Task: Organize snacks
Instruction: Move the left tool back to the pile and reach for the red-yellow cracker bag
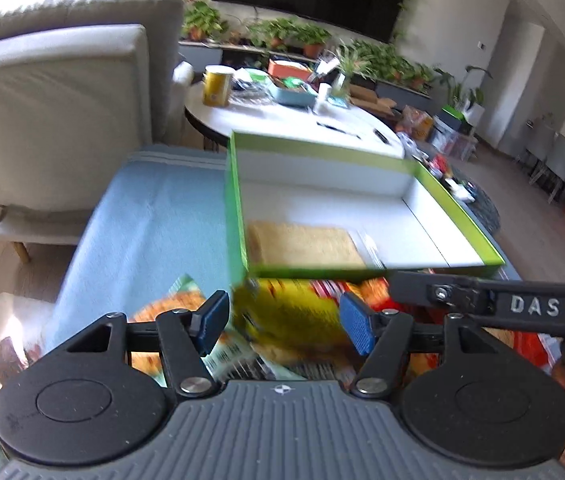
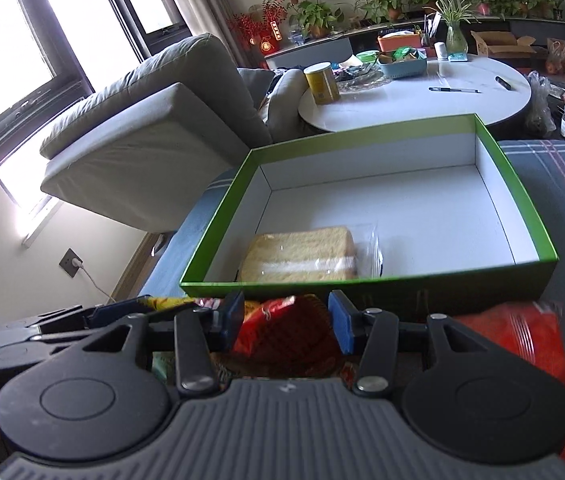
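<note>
My left gripper (image 1: 284, 320) has its jaws spread, with a yellow snack packet (image 1: 288, 312) lying between the blue pads (image 1: 356, 326); I see a gap on the left pad's side, and the view is too blurred for me to say the right pad touches. My right gripper (image 2: 286, 322) also stands released, its pads (image 2: 340, 326) either side of a red snack bag (image 2: 282, 332) without clearly pressing it.

Everything I place below is relative to the green box (image 2: 366, 288), an open tray with white inner walls. Both grippers sit just in front of its near wall, above a heap of snack packets (image 1: 186, 320) piled against that wall. A second red bag (image 2: 522, 344) lies at the near right corner of the box, beside my right gripper. Inside the box, against the near wall and toward its left side, rests a wrapped sandwich cake (image 2: 302, 254). The box stands on a blue cloth (image 1: 142, 224) that spreads out to its left and behind it. Beyond the far wall is a round white table (image 2: 422, 92) carrying a yellow can (image 2: 321, 82) and a blue basket (image 2: 402, 66). Off the far left corner stands a grey armchair (image 2: 150, 120).
</note>
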### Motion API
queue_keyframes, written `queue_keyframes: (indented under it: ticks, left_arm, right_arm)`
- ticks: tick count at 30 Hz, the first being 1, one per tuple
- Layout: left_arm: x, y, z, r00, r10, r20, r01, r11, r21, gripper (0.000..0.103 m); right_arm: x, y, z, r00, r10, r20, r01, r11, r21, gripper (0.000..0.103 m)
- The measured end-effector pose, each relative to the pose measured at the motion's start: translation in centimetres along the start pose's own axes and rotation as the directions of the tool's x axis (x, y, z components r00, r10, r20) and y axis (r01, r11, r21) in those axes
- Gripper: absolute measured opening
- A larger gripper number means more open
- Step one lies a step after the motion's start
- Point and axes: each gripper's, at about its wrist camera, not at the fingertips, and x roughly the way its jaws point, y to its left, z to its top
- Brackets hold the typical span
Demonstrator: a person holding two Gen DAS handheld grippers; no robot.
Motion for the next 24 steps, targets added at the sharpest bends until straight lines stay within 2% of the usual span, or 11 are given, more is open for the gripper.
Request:
queue_keyframes:
  ticks: [4,10,12,14,17,19,21,24]
  left_arm:
    - [-0.8,-0.4,-1.7,1.000,0.004,0.010,-0.004,1.000,0.017,0.058]
    - [-1.3,-0.4,-3.6,0.994,-0.087,-0.070,0.086,0.996,-0.021,0.052]
    - [-1.9,-0.8,-4.0,0.993,-0.101,-0.067,0.102,0.995,0.013,0.052]
    - [-2.7,-1.2,-3.8,0.995,-0.095,-0.038,0.097,0.994,0.049,0.052]
    - [-3.9,-1.4,-3.2,0.997,-0.018,0.073,0.014,0.998,0.054,0.059]
    - [-3.8,-1.0,-2.3,0.993,0.010,0.120,-0.015,0.999,0.041,0.070]
    - [-3.4,-0.5,-1.9,0.989,0.030,0.147,-0.034,0.999,0.029,0.071]
    - [-2.5,-0.6,-2.0,0.988,0.015,0.155,-0.026,0.997,0.066,0.073]
  right_arm:
    - [-0.1,-0.7,-1.6,0.998,0.041,-0.045,-0.039,0.998,0.058,0.081]
    - [-1.5,-0.7,-4.0,0.995,0.079,-0.054,-0.074,0.994,0.086,0.081]
    - [-2.1,-0.5,-4.5,0.994,0.089,-0.060,-0.084,0.994,0.072,0.081]
    - [-3.1,-0.2,-4.5,0.997,0.076,-0.024,-0.075,0.996,0.052,0.081]
    - [-3.9,0.3,-2.9,0.996,0.033,0.084,-0.032,0.999,-0.012,0.081]
    - [-3.0,0.3,-1.5,0.995,0.028,0.092,-0.027,0.999,-0.020,0.081]
    - [-1.9,-0.2,-0.8,0.995,0.019,0.096,-0.020,1.000,0.007,0.081]
    - [-0.8,-0.6,-0.3,0.993,0.024,0.112,-0.027,0.999,0.023,0.081]
